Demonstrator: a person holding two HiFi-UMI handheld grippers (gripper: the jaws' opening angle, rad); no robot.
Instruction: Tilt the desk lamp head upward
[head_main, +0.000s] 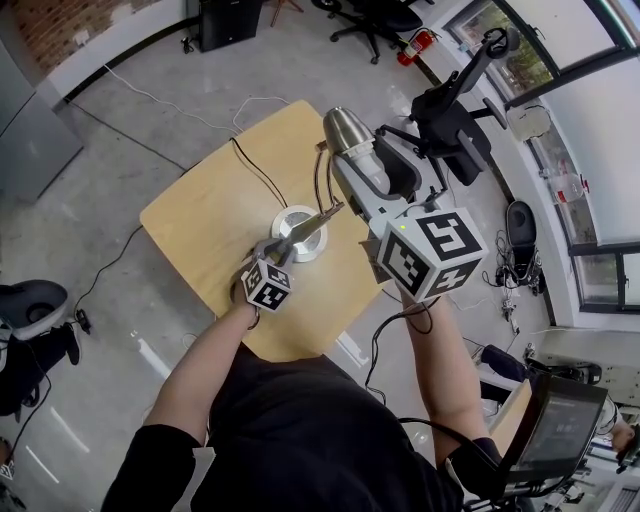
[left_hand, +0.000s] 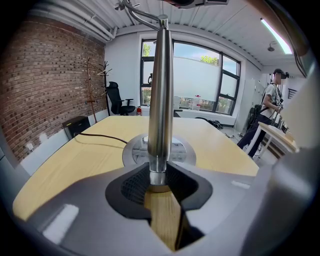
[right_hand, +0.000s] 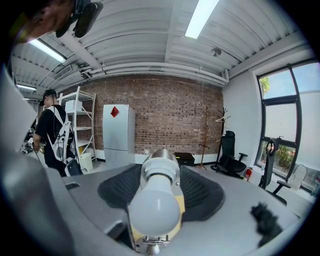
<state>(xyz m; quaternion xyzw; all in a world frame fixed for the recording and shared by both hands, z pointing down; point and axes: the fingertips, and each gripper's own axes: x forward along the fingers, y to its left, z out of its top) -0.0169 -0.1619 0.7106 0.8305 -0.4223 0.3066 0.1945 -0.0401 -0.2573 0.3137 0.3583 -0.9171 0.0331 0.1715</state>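
Observation:
A silver desk lamp stands on the round-cornered wooden table (head_main: 205, 215). Its round base (head_main: 300, 232) sits near the table's middle, and its metal head (head_main: 348, 130) points away from me with the white bulb (right_hand: 154, 214) facing the right gripper's camera. My left gripper (head_main: 288, 248) is shut on the upright pole (left_hand: 161, 100) just above the base (left_hand: 135, 152). My right gripper (head_main: 366, 170) is shut on the lamp head (right_hand: 160, 169), with a black pad on either side of the socket. The lamp's thin arm (head_main: 325, 212) runs between the two grippers.
A black cable (head_main: 255, 170) runs from the base across the table to the far edge. Office chairs (head_main: 450, 120) stand beyond the table's right side. A person (left_hand: 272, 107) stands by a bench at right. A white fridge (right_hand: 119, 134) and shelves line the brick wall.

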